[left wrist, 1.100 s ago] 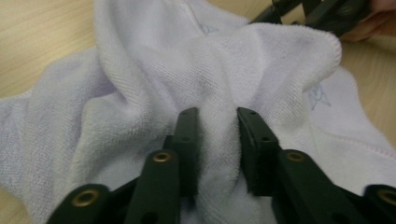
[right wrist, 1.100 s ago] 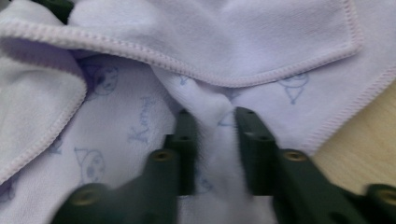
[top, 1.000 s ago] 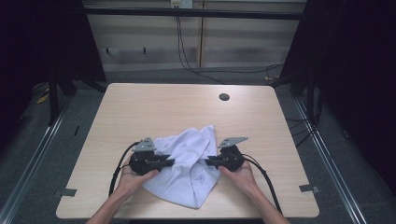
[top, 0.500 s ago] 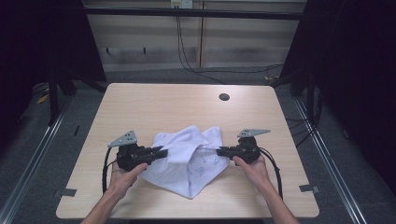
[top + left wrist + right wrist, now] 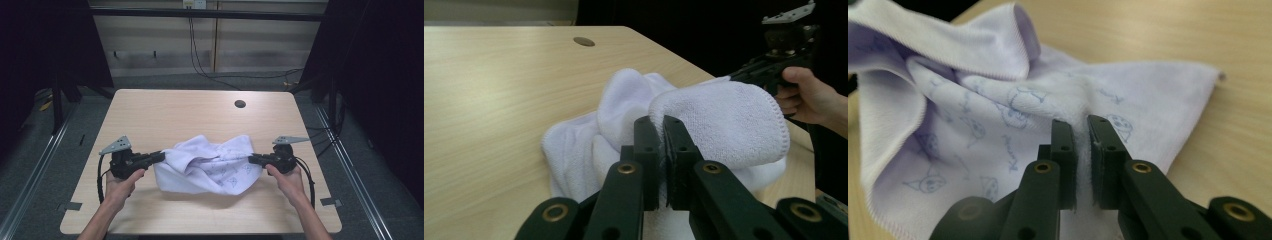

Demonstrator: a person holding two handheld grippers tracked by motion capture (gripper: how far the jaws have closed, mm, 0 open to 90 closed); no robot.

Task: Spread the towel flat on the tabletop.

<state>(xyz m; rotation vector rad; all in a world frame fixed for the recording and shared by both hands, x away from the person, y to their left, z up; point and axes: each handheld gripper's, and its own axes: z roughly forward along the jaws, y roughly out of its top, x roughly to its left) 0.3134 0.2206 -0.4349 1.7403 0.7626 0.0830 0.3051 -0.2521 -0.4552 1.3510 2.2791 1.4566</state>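
A white towel [image 5: 210,167] is being held stretched just above the near half of the wooden table [image 5: 165,112] — one edge is being pinched by the left gripper [image 5: 159,157], whose jaws have just been closing on it, the opposite edge is being clamped by the right gripper [image 5: 253,159].

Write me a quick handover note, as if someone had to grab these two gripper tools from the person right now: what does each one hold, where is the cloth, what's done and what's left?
Left gripper: its jaws have just been closing and now pinch one edge of the white towel.
Right gripper: shut on the opposite edge.
Towel: stretched between the two grippers over the near half of the table, sagging and bunched in the middle, printed side facing up.
Done: both edges gripped, towel pulled partly open.
Left: probably spreading it flat; it remains crumpled.
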